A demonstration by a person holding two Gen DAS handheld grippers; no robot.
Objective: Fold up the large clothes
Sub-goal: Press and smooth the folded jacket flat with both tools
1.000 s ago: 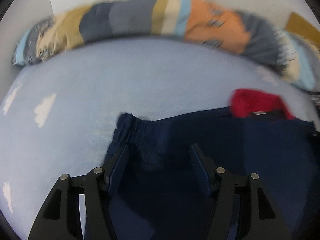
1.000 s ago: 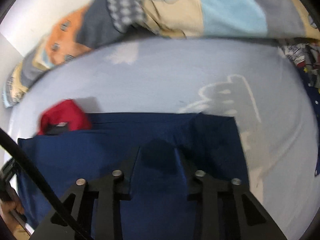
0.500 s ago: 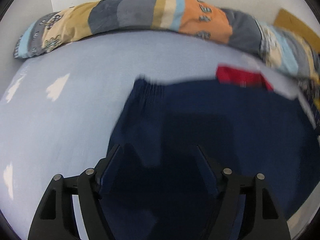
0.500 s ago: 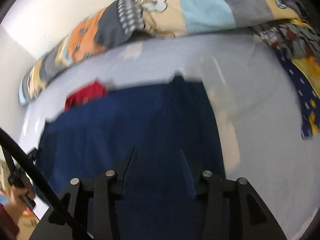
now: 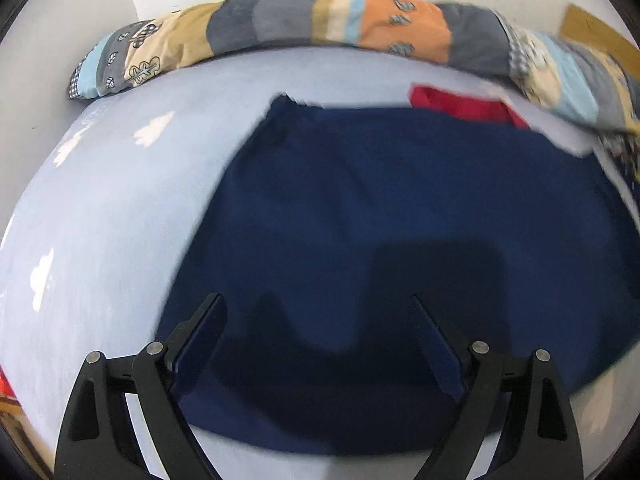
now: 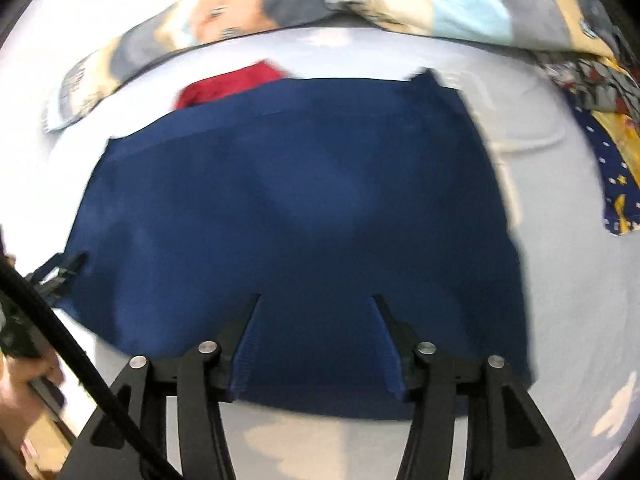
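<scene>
A large navy blue garment [image 5: 380,208] lies flat on the pale blue bed sheet [image 5: 100,220]; it also fills the middle of the right wrist view [image 6: 300,208]. A red part [image 5: 460,104] shows at its far edge, and again in the right wrist view [image 6: 232,84]. My left gripper [image 5: 316,312] is open and empty, raised above the garment's near part. My right gripper [image 6: 316,312] is open and empty, raised above the garment's near edge.
A long patchwork bolster [image 5: 320,24] lies along the far side of the bed against the white wall. Patterned bedding [image 6: 612,160] lies at the right. A hand with the other gripper [image 6: 24,360] shows at the lower left of the right wrist view.
Both grippers have pulled back and up from the garment's far edge, so more of the garment shows. The garment now lies spread flat.
</scene>
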